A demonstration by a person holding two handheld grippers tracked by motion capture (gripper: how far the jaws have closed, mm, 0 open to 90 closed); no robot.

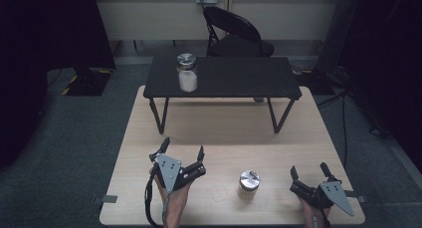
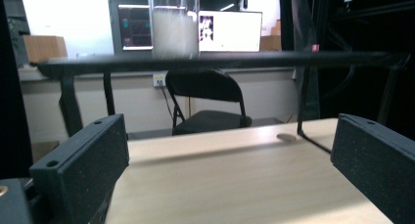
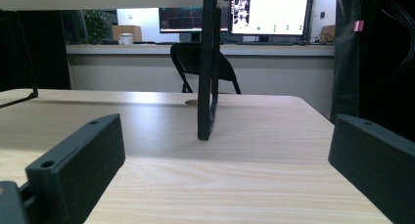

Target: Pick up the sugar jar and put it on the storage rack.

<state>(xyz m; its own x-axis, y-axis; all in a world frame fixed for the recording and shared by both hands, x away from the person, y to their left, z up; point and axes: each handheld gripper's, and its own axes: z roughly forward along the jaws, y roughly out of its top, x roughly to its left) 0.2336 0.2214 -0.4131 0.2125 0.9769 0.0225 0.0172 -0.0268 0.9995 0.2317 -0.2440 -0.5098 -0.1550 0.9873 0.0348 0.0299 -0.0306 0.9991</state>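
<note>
Small jar (image 1: 249,181) stands between both gaping hand-held grippers, black shelf (image 1: 224,78) beyond.

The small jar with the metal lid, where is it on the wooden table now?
In the high view the small jar stands near the front edge of the wooden table, between the left tool and the right tool, closer to the right one.

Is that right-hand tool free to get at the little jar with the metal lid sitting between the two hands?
Probably yes. The right tool is open, and the small jar stands just to its left on the wooden table, with bare tabletop between them.
</note>
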